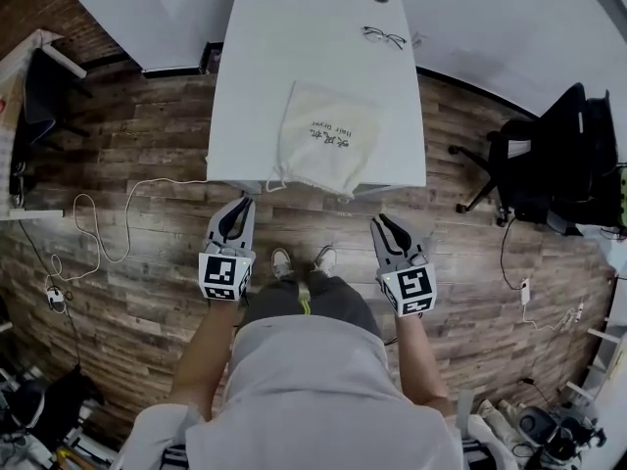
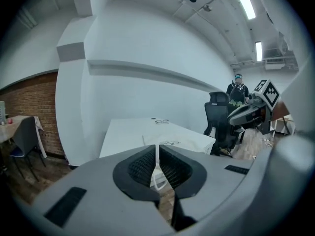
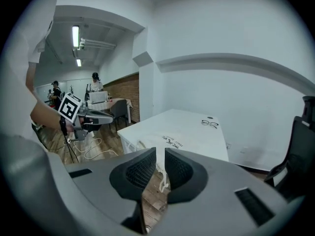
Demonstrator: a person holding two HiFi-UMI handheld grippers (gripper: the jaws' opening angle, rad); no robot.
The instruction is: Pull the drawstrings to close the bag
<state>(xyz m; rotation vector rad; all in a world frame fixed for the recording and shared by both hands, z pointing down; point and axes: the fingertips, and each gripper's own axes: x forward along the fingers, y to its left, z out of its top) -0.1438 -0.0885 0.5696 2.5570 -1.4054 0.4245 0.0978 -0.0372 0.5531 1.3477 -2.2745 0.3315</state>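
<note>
Head view: bag [image 1: 328, 140] at table [image 1: 294, 27] edge; left gripper [image 1: 245, 202], right gripper [image 1: 378, 220] just short, jaws together.

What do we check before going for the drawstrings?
1. Bag lies flat on the table: ok.
2. Drawstring hangs free off the near table edge: ok.
3. Left gripper jaws apart for the cord: not ok, shut and empty, short of the table.
4. Right gripper jaws apart: not ok, shut and empty.
5. Glasses apart from the bag: ok, at the far end.
6. Bag mouth open or cinched: cannot tell.
</note>
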